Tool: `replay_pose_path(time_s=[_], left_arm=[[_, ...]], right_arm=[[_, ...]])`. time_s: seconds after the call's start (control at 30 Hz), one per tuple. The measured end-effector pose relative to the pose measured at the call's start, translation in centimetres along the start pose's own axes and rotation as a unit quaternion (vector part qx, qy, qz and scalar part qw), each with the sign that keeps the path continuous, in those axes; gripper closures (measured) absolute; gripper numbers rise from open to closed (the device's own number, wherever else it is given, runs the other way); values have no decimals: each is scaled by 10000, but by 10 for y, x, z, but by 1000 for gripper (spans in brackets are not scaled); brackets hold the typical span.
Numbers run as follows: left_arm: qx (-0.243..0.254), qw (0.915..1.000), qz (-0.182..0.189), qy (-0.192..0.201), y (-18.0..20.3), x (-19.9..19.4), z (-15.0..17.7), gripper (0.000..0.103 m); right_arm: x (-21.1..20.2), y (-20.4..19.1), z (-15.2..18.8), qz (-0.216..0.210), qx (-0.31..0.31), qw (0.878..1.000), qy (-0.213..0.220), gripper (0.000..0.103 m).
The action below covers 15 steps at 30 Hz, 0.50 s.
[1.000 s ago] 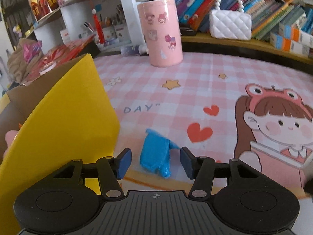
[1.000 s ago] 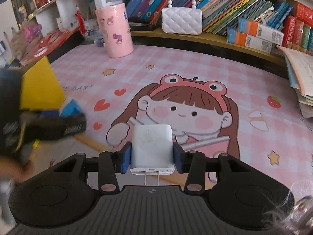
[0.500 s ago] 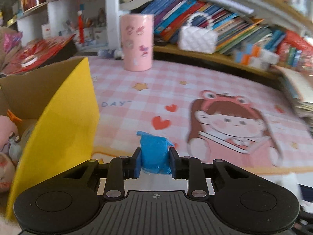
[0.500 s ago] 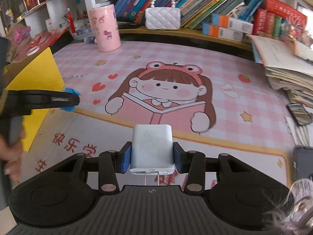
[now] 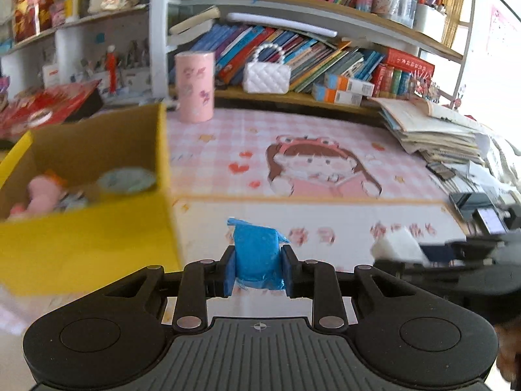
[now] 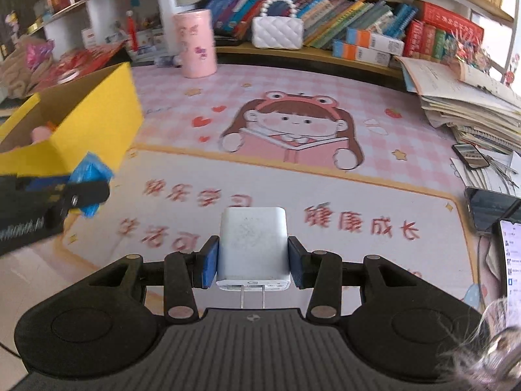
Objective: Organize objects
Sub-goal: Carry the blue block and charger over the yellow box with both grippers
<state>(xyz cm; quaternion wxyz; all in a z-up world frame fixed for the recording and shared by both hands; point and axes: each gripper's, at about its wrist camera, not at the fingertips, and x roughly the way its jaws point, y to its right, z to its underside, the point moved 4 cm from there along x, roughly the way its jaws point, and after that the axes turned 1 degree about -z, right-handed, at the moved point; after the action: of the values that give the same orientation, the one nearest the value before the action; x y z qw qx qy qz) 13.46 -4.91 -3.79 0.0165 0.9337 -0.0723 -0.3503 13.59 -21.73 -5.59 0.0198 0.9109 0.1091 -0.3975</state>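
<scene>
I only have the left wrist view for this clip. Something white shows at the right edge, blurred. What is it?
Observer: A white charger, clamped in the right gripper, prongs toward the camera.
Operator: Anything on the desk's right side I'm missing?
Observer: A lit phone screen at the edge, near two dark phones.
Operator: Is the left gripper's blue packet clear of the box?
Observer: The blue packet hangs just outside the yellow box.
</scene>
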Motion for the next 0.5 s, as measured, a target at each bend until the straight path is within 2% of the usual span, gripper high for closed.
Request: replay_pose_path(time_s=[0.23, 0.5], left_arm=[[-449, 9986, -258, -85, -50, -36, 31, 77], [-656, 9965, -514, -24, -93, -80, 58, 77]], right_arm=[[-19, -59, 16, -259, -409, 9988, 1, 62], [-37, -141, 38, -775, -1078, 9912, 13, 62]])
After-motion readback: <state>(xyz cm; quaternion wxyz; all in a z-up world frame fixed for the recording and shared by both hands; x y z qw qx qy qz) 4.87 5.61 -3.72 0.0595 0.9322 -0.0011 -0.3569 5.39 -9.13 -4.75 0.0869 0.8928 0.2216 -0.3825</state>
